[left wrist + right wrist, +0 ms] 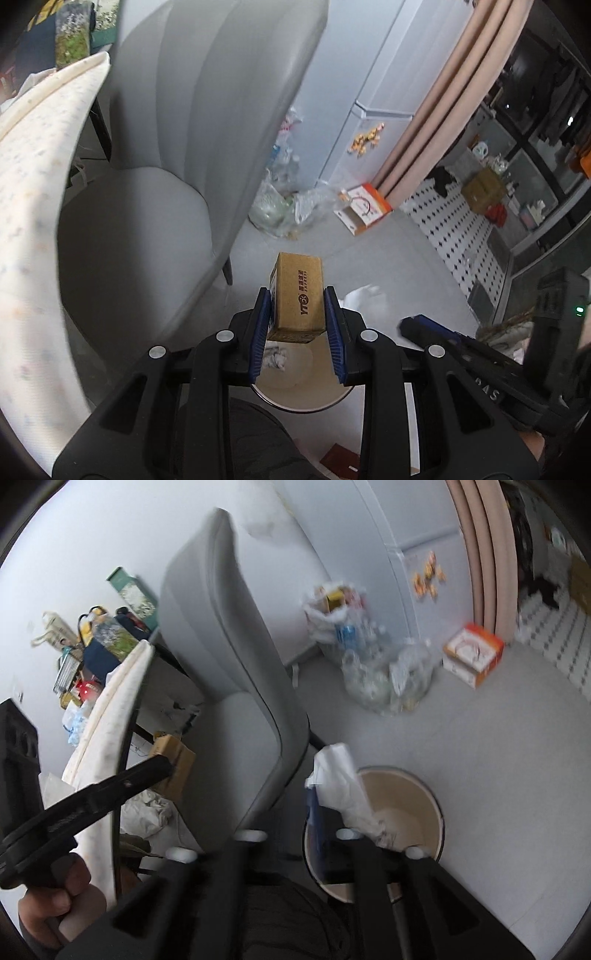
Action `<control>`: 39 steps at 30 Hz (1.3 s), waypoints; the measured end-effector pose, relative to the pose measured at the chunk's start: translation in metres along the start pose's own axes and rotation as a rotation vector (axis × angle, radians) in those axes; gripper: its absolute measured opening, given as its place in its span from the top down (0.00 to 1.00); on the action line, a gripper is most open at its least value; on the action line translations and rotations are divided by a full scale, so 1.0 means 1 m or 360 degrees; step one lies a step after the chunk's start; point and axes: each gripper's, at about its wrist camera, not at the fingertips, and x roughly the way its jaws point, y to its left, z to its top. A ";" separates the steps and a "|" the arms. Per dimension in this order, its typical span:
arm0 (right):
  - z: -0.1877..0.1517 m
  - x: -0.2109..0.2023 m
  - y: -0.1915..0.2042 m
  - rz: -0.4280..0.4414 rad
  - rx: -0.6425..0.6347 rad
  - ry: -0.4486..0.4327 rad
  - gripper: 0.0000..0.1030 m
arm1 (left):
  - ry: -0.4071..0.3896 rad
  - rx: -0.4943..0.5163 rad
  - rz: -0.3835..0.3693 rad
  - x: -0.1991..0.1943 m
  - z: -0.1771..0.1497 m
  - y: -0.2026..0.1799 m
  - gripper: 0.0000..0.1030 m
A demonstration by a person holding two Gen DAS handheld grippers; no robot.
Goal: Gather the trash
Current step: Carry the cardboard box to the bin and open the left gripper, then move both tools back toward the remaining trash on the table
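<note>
Black jaws with blue pads fill the bottom of the left wrist view, where the left gripper [298, 321] stands narrowly set and clamped on a small cardboard box [300, 295] printed with a dark logo; both pads press its long sides at lower centre of the frame. Directly beneath the box sits a round cream bin [325, 395], its rim and pale inside showing between the fingers, with a crumpled scrap of paper [275, 358] lying at its left inner side. A grey upholstered chair [177, 147] takes up the upper left and centre, and a pale patterned table edge [33, 206] curves down the left side. Further back, at centre, clear plastic bags of bottles [280, 206] lie on the floor near an orange and white carton [364, 208]. In the right wrist view the right gripper [332, 834] is blurred at lower centre; its jaws stand wide apart, with a white plastic bag [343, 786] just ahead of them, over the bin's left rim; whether it touches a finger I cannot tell. At the lower left of that frame a hand [55, 897] grips the handle of the other gripper, whose black finger reaches to the box.
</note>
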 end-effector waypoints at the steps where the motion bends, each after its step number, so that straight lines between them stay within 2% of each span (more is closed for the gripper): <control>1: -0.002 0.000 -0.008 -0.0021 0.0030 -0.0019 0.34 | 0.0010 0.0011 0.0007 0.003 -0.001 -0.002 0.72; 5: -0.004 -0.004 -0.027 -0.0071 0.0082 -0.0010 0.36 | 0.0038 0.0043 0.0019 0.015 -0.004 -0.013 0.72; 8: -0.001 -0.019 -0.039 -0.0147 0.0114 -0.0052 0.36 | 0.0063 0.0062 0.0000 0.024 -0.004 -0.022 0.72; 13: 0.002 -0.045 -0.061 -0.0216 0.0158 -0.0125 0.33 | 0.0106 0.0113 -0.0088 0.040 -0.006 -0.044 0.70; 14: 0.003 -0.049 -0.064 -0.0224 0.0171 -0.0136 0.33 | 0.0113 0.0134 -0.0095 0.042 -0.007 -0.050 0.60; 15: 0.003 -0.053 -0.067 -0.0231 0.0183 -0.0145 0.33 | 0.0115 0.0147 -0.0097 0.043 -0.007 -0.054 0.35; 17: 0.005 -0.059 -0.071 -0.0241 0.0202 -0.0164 0.32 | 0.0063 0.0151 -0.0078 0.037 -0.008 -0.058 0.16; 25: 0.011 -0.076 -0.049 -0.0228 0.0162 -0.0224 0.30 | -0.0053 0.0094 -0.0054 0.001 0.004 -0.047 0.13; 28: 0.013 -0.088 -0.031 -0.0239 0.0119 -0.0246 0.26 | -0.0120 0.0064 -0.0054 -0.017 0.009 -0.040 0.10; 33: 0.014 -0.111 -0.005 -0.0234 0.0074 -0.0346 0.12 | -0.0185 0.0004 -0.0033 -0.043 0.017 -0.021 0.07; 39: 0.016 -0.126 0.039 -0.0198 -0.0032 -0.0386 0.10 | -0.0320 -0.0088 -0.0021 -0.091 0.016 0.012 0.07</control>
